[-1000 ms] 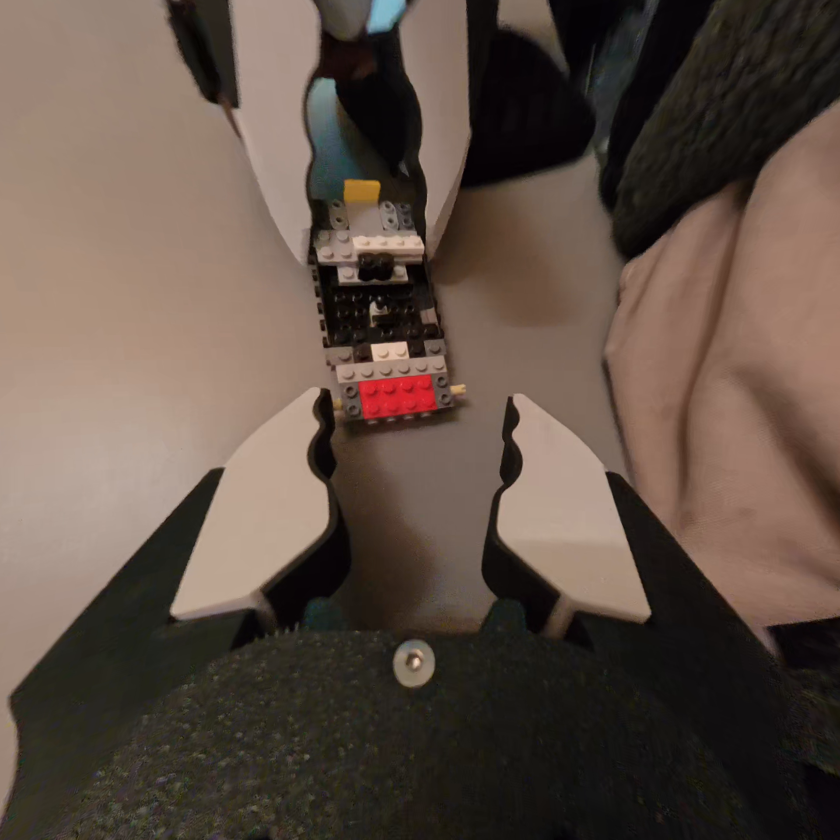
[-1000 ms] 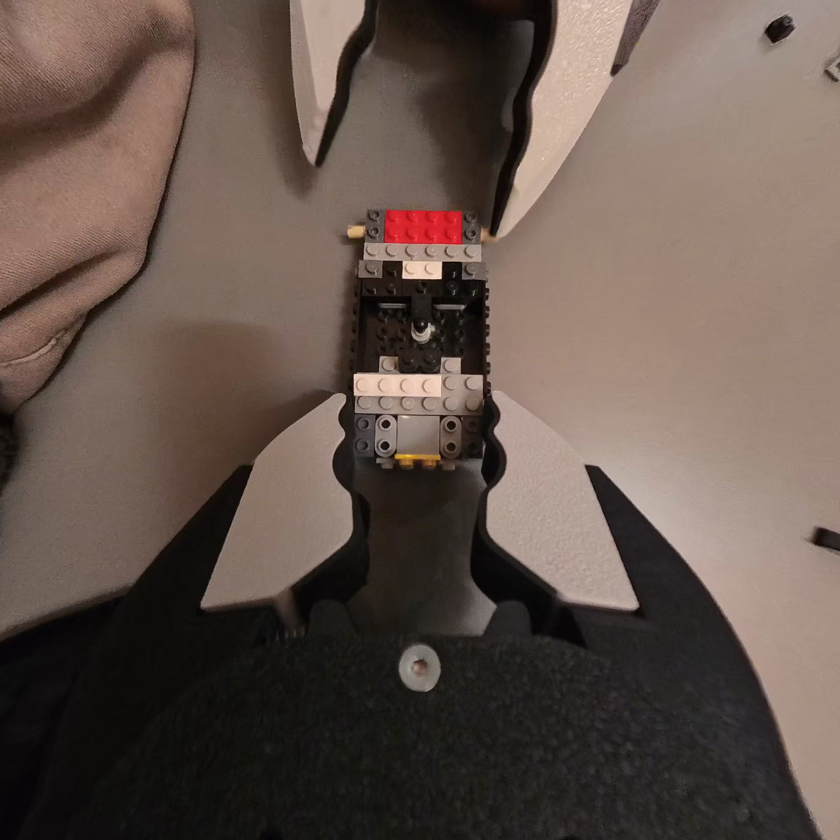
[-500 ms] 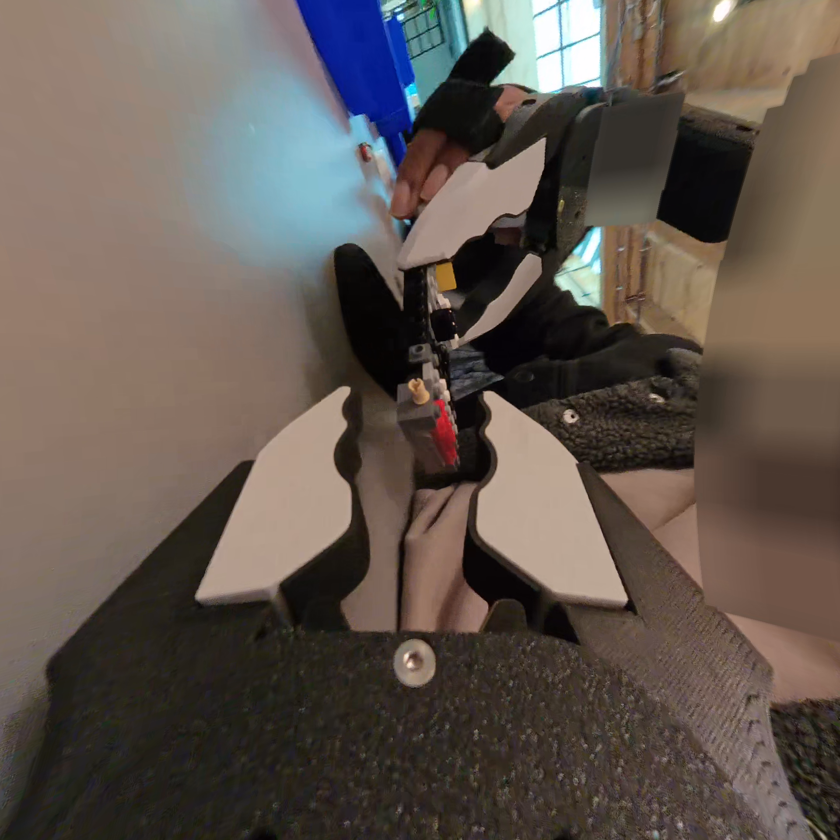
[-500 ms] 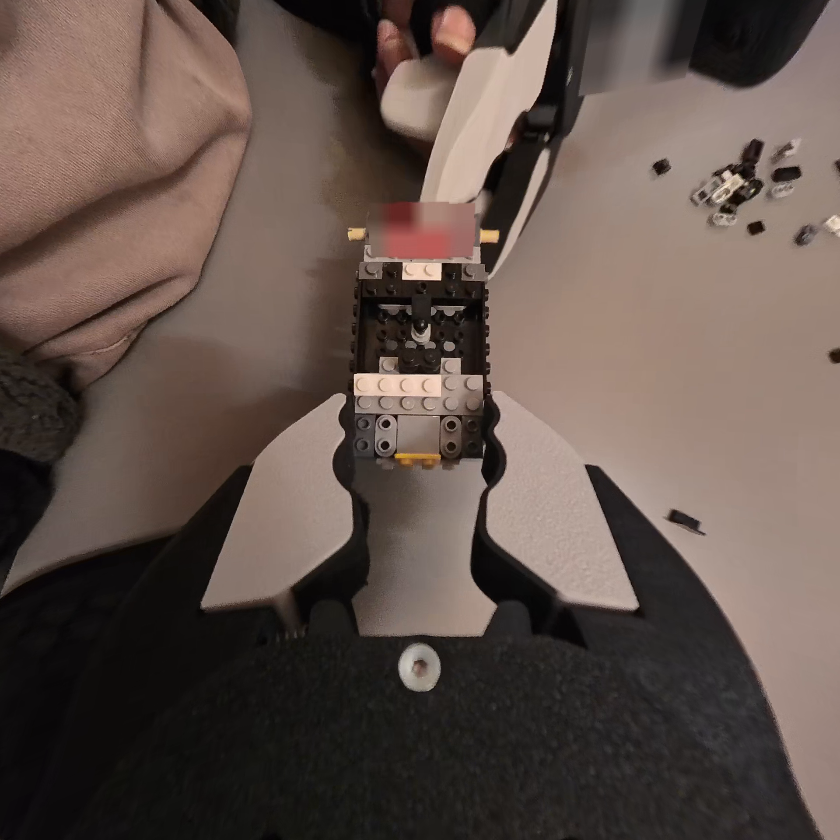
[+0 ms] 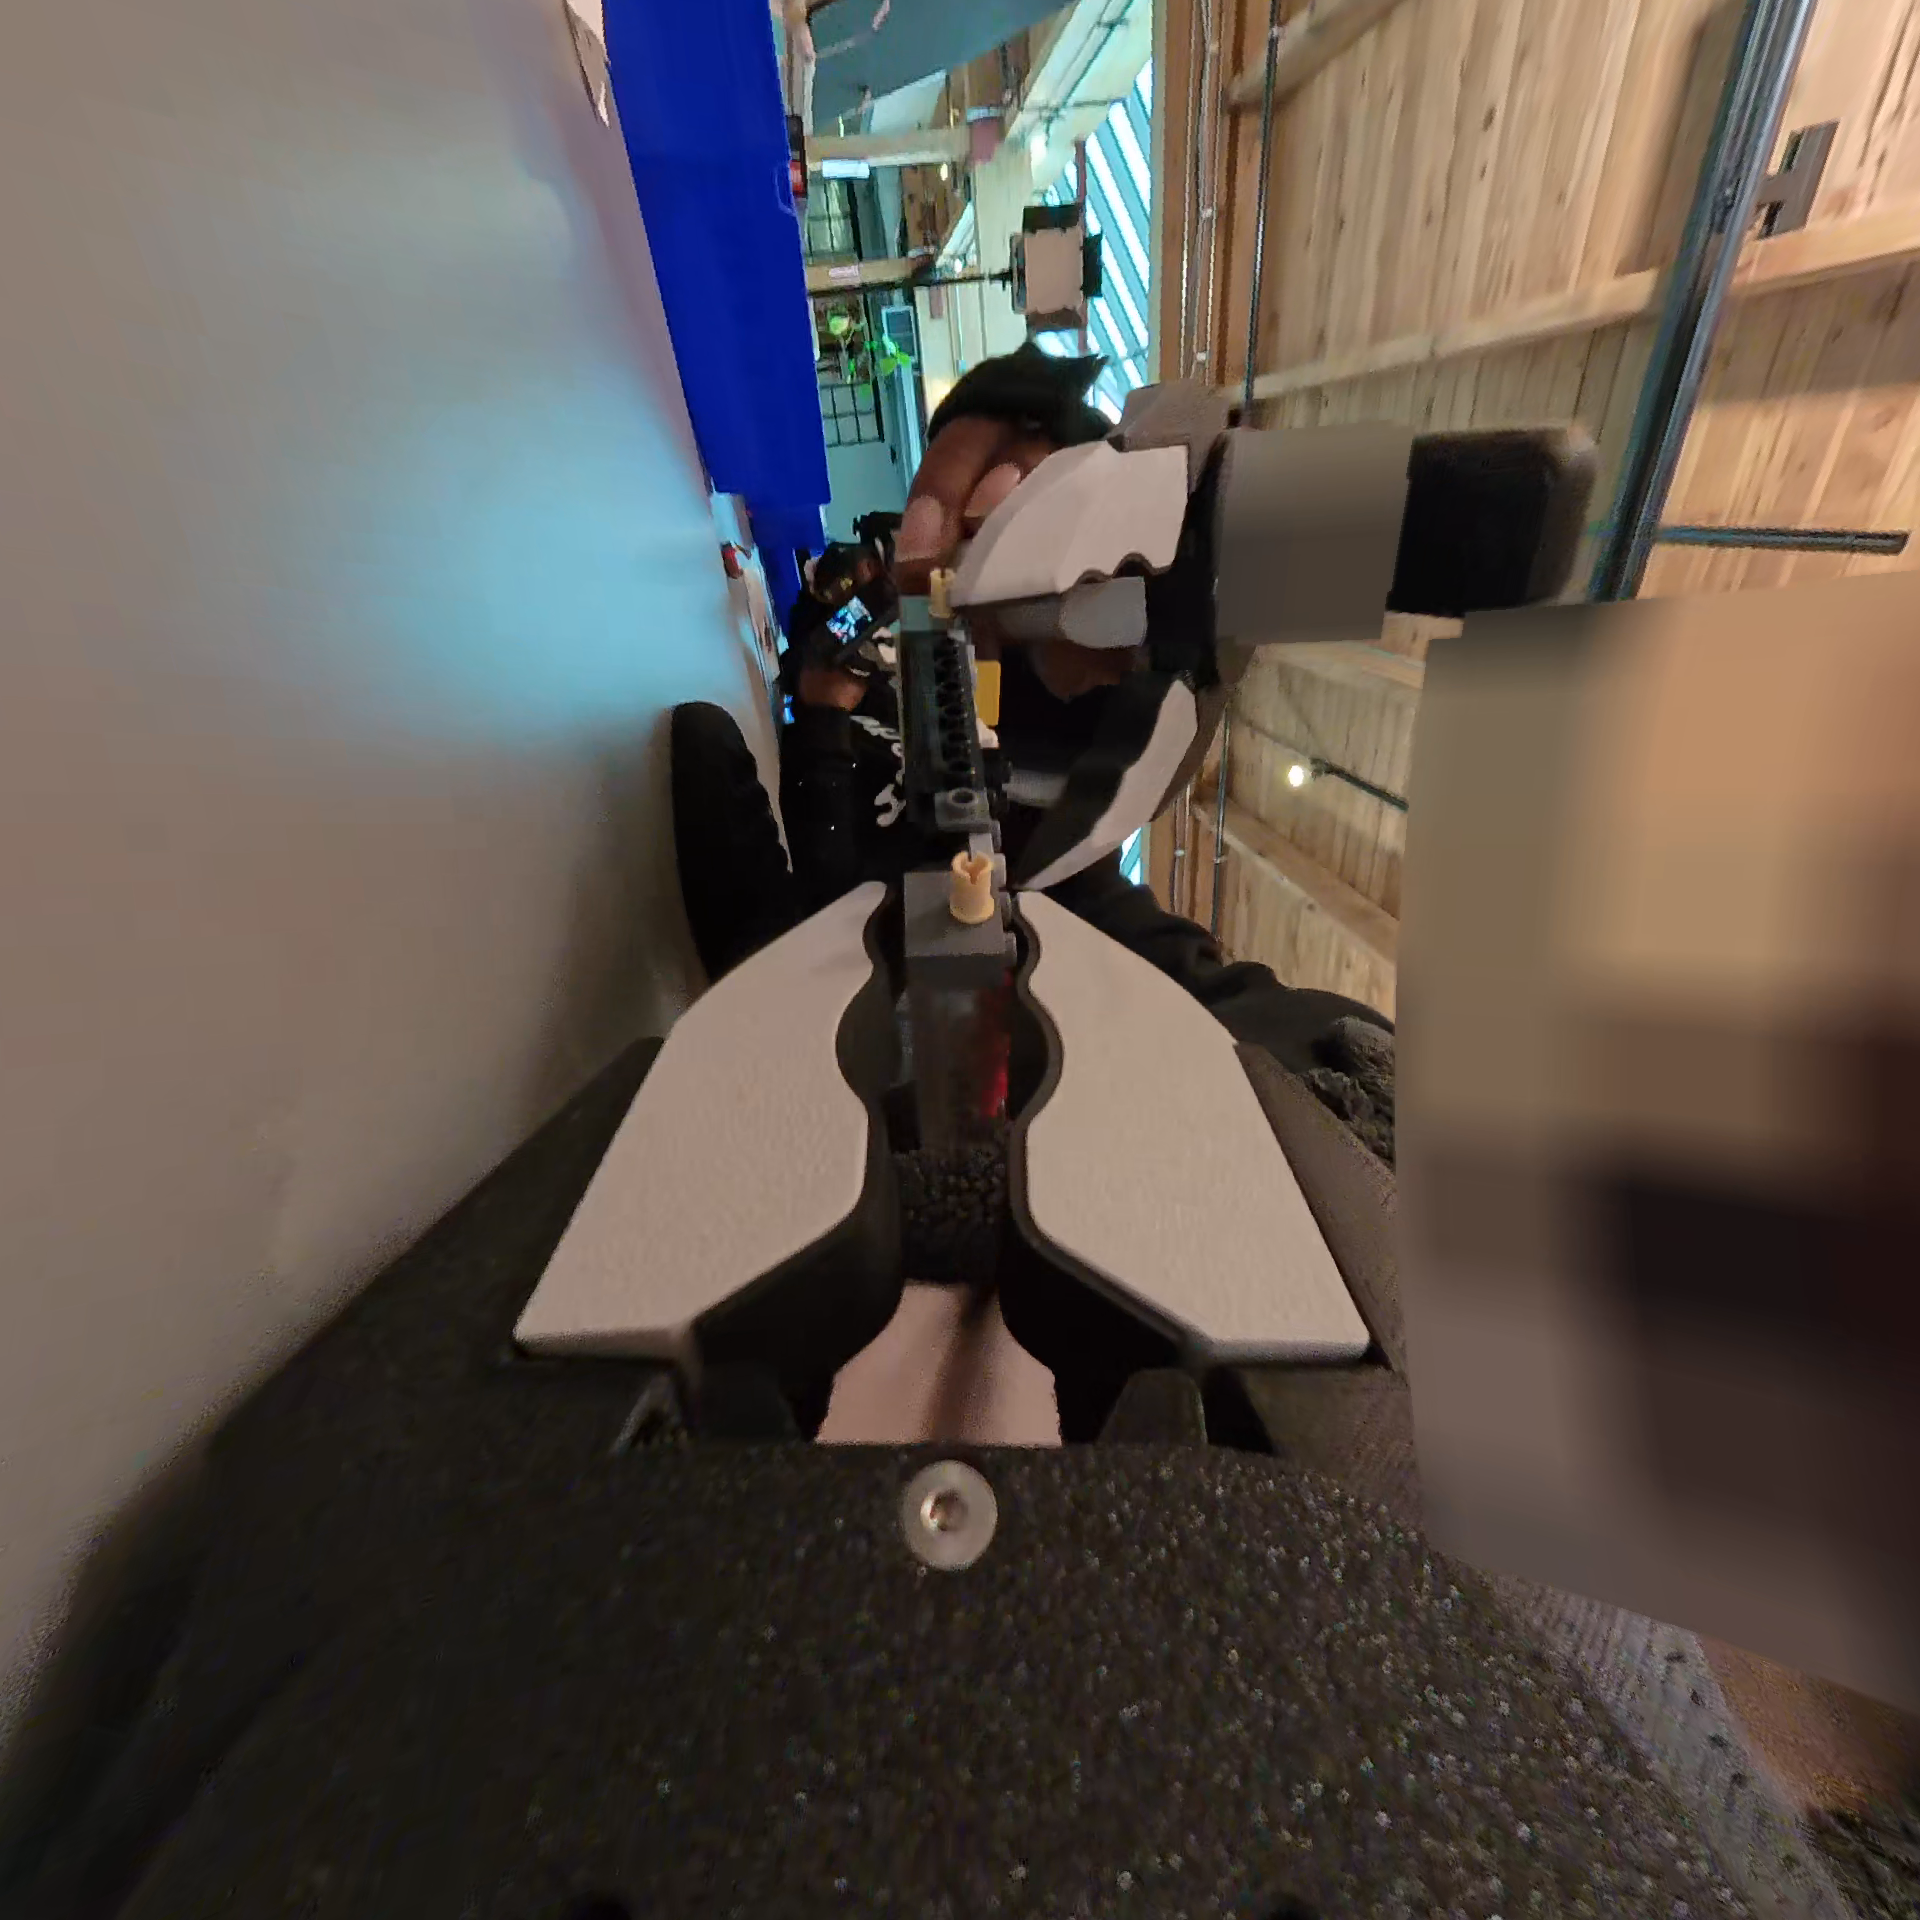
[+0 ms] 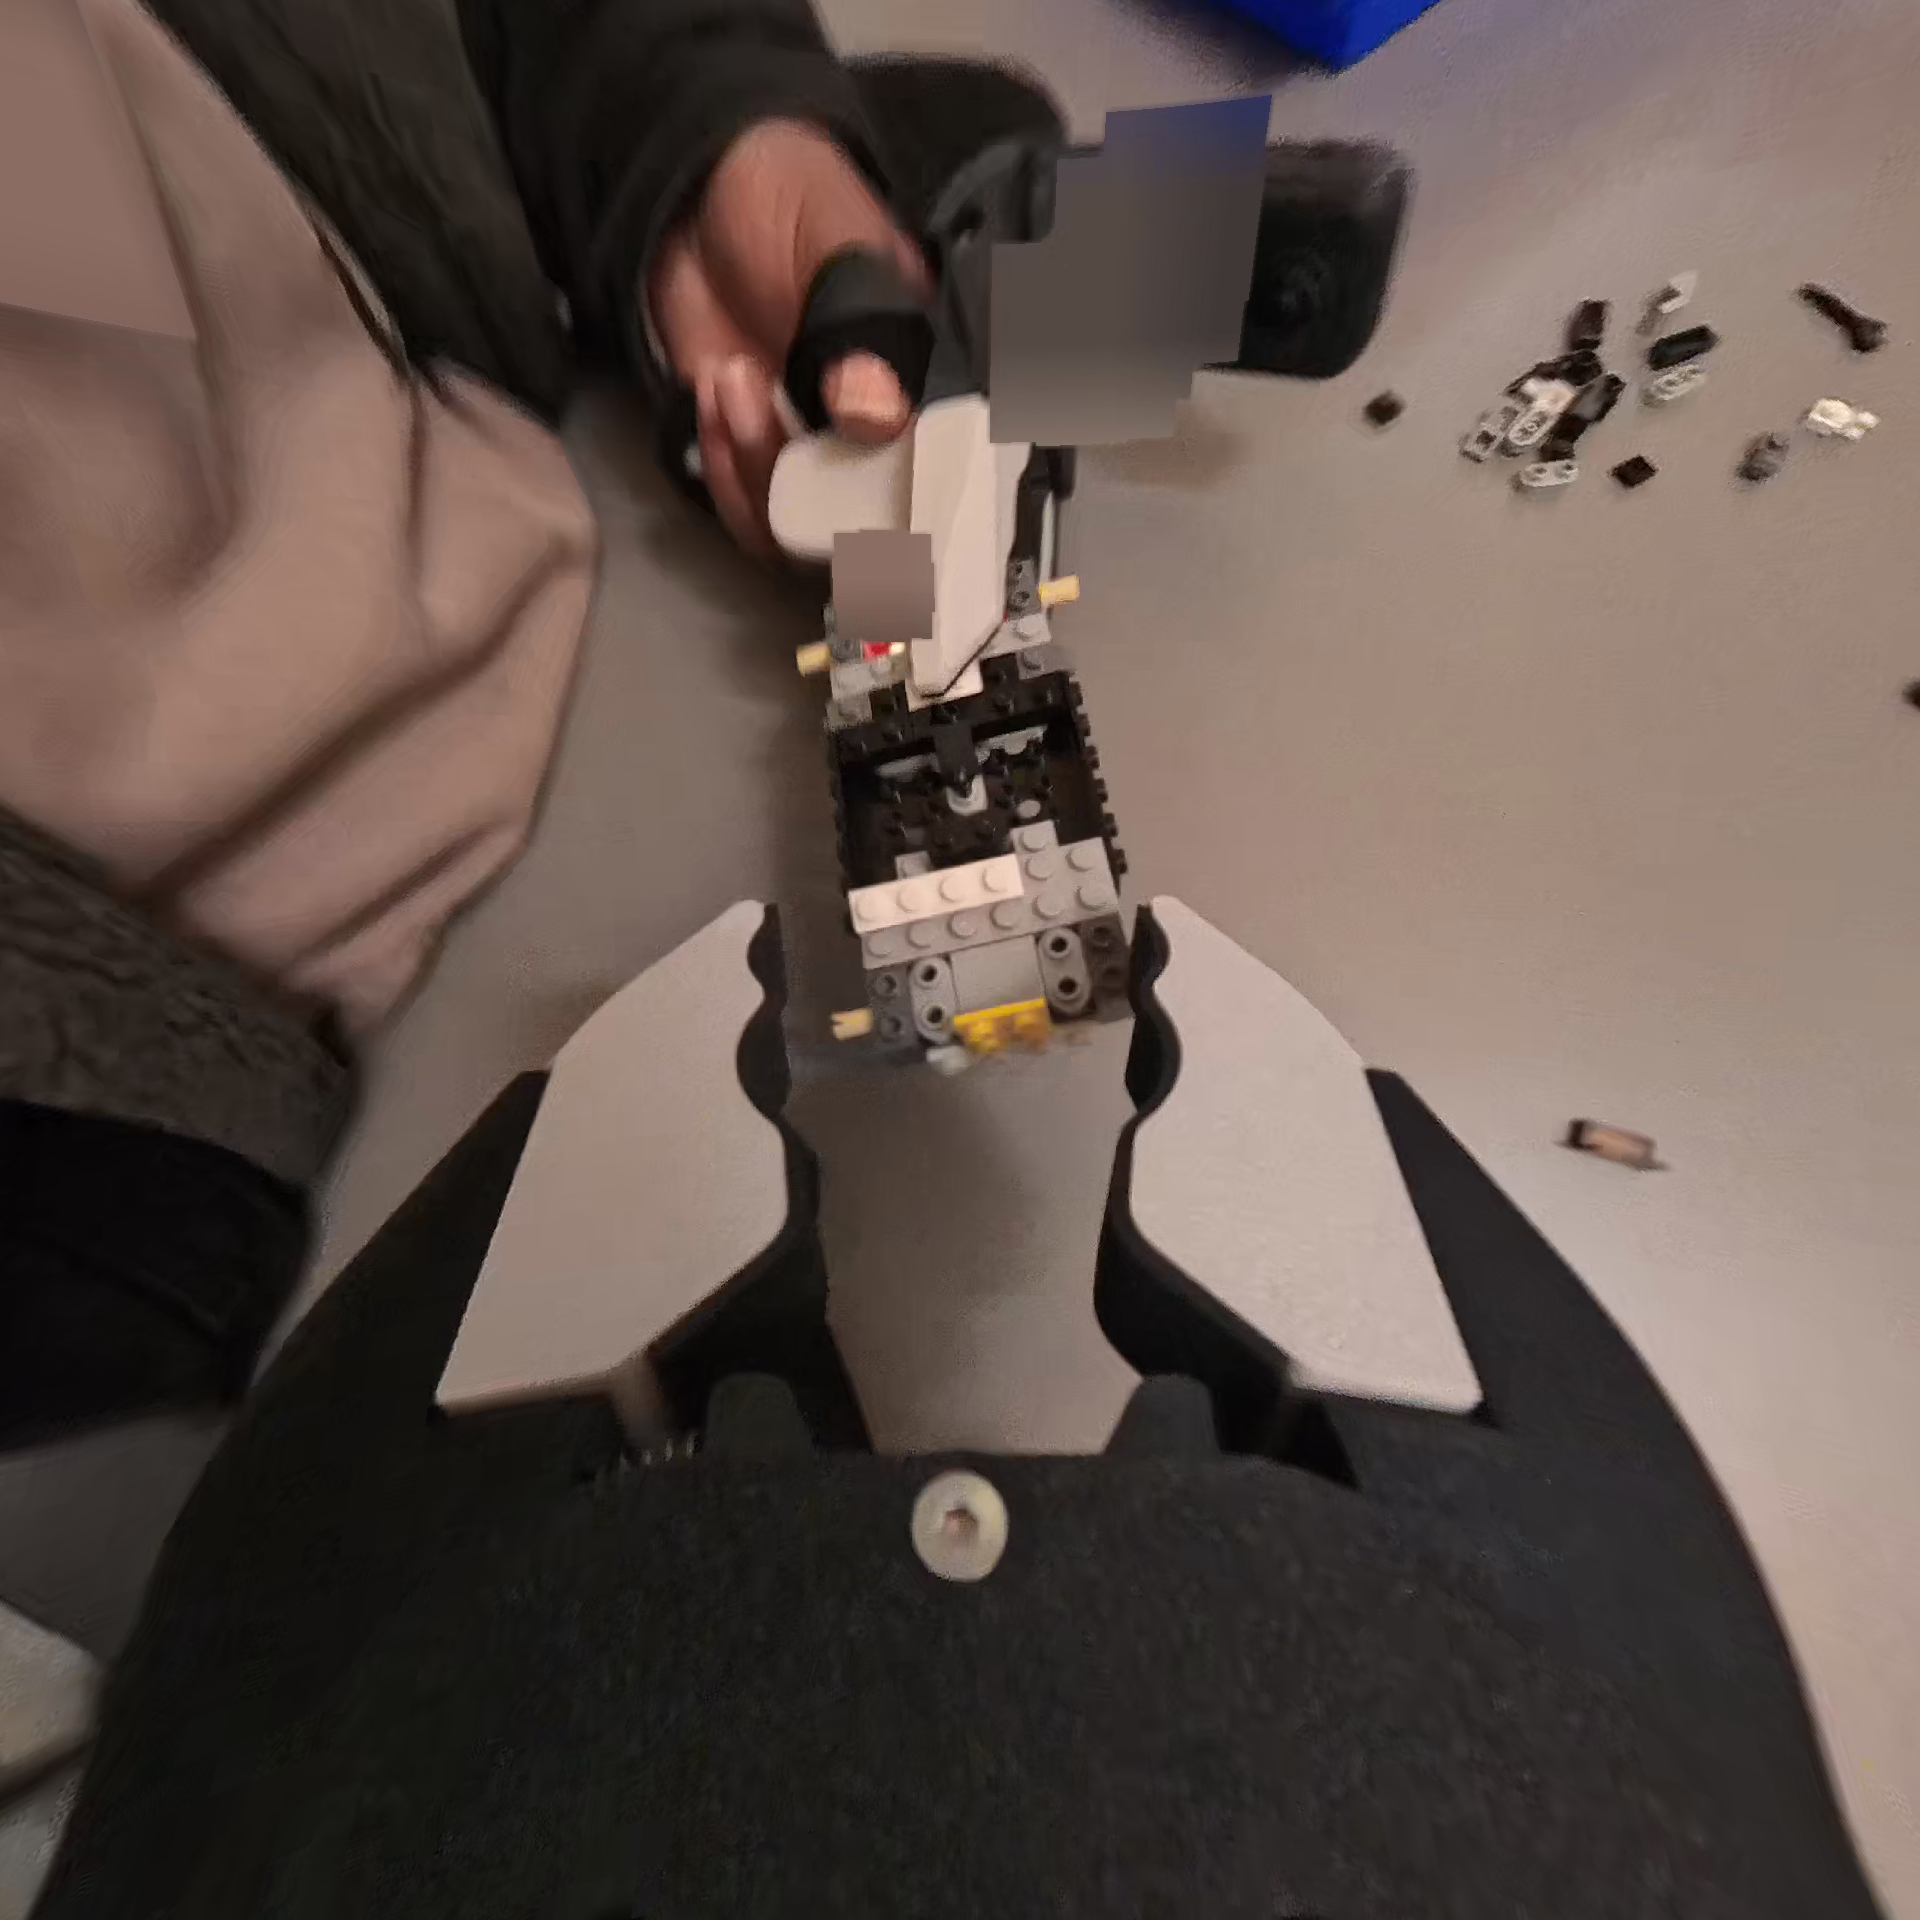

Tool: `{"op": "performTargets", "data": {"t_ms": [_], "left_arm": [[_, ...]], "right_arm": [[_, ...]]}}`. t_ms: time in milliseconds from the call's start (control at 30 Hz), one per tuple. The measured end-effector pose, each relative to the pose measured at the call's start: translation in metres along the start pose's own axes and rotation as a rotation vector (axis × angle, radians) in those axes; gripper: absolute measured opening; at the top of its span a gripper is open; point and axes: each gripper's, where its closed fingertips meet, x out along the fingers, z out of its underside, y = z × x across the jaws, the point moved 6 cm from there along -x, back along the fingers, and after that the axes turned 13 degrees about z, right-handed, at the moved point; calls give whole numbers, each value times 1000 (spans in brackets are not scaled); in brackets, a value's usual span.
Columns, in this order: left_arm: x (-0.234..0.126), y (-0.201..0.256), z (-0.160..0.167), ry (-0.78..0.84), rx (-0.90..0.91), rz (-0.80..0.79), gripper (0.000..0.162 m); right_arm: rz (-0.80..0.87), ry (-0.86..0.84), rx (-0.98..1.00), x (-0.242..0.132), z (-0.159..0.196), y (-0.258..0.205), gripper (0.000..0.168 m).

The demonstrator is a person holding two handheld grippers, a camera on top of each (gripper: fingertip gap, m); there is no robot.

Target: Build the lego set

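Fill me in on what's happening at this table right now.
A person is building a Lego vehicle chassis with two handheld grippers. The left gripper is shut on the chassis's red end, holding it above the grey table. The right gripper is open around the yellow end, not gripping. Loose Lego pieces lie scattered on the table.

Dim warm light, motion blur, fisheye-warped edges

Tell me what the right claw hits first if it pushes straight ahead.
The open right claw would probably meet the yellow-tipped near end of the grey and black lego chassis, which already sits between its fingertips; depth is unclear.
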Motion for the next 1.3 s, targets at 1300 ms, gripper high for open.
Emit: {"op": "performTargets", "data": {"t_ms": [1300], "left_arm": [[-7,-1,-2,8,58,-10,17]], "right_arm": [[218,230,756,12,15,19,42]]}}
